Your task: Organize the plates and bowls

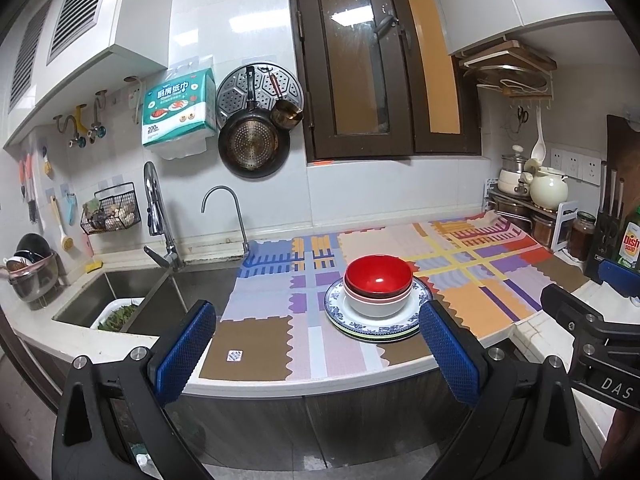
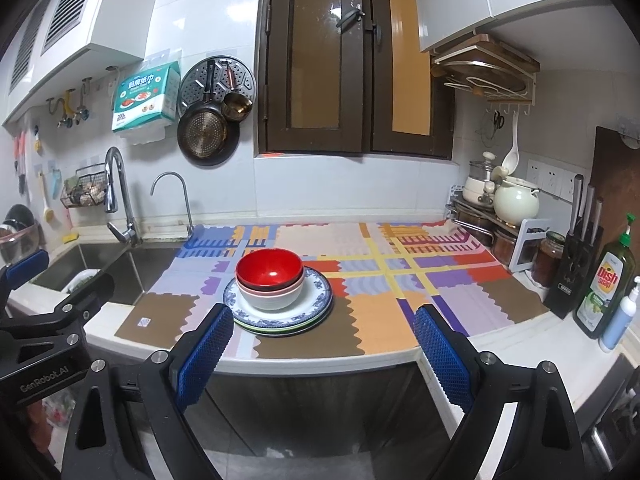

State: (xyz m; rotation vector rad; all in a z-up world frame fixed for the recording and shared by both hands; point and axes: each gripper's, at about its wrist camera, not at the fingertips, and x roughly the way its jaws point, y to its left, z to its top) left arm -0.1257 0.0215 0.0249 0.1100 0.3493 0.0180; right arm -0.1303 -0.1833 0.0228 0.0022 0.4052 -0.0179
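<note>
Three nested bowls [image 1: 378, 288] — on three stacked plates [image 1: 376, 322].

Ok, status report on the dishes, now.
Left gripper open, right gripper open, both empty. Bowls nested on stacked plates, on mat. Nothing in the way.

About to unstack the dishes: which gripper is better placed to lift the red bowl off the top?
Left, marginally. The red bowl sits between the open left gripper's fingers in its view, though nearer the right one. In the right wrist view it lies left of the open right gripper. Both are back from the counter edge.
</note>
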